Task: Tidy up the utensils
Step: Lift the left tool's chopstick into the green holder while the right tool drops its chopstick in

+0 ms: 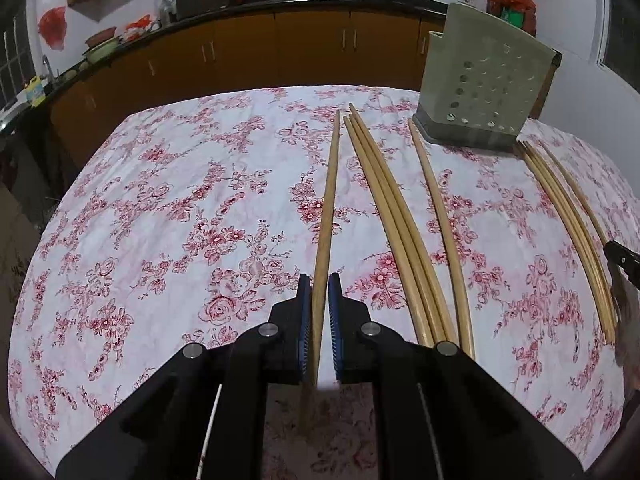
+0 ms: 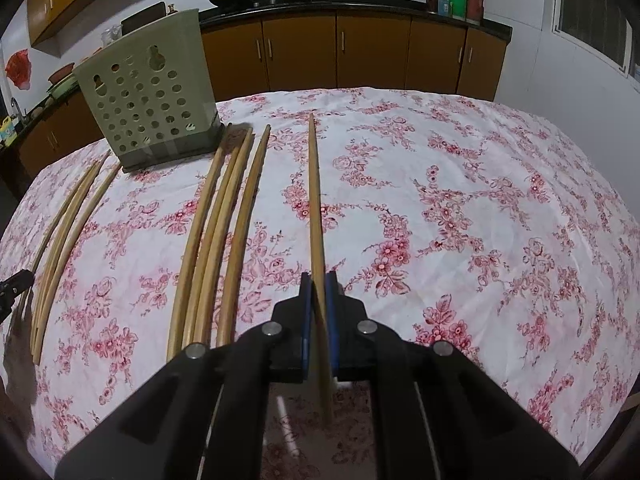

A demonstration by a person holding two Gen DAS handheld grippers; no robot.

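In the left wrist view my left gripper (image 1: 319, 280) straddles a wooden chopstick (image 1: 329, 200) lying on the floral tablecloth; its blue pads (image 1: 305, 312) stand slightly apart from the stick. Several more chopsticks (image 1: 394, 216) lie to its right, and a green perforated utensil holder (image 1: 482, 80) stands at the far right. In the right wrist view my right gripper (image 2: 319, 278) is shut on another chopstick (image 2: 316, 200) pointing away. Loose chopsticks (image 2: 224, 220) lie to its left, in front of the holder (image 2: 148, 88).
The table (image 1: 160, 200) has a pink floral cloth. A group of chopsticks (image 1: 568, 216) lies at the right edge of the left view, near the other gripper's tip (image 1: 624, 260). Kitchen cabinets (image 2: 340, 52) and a counter with woks stand behind the table.
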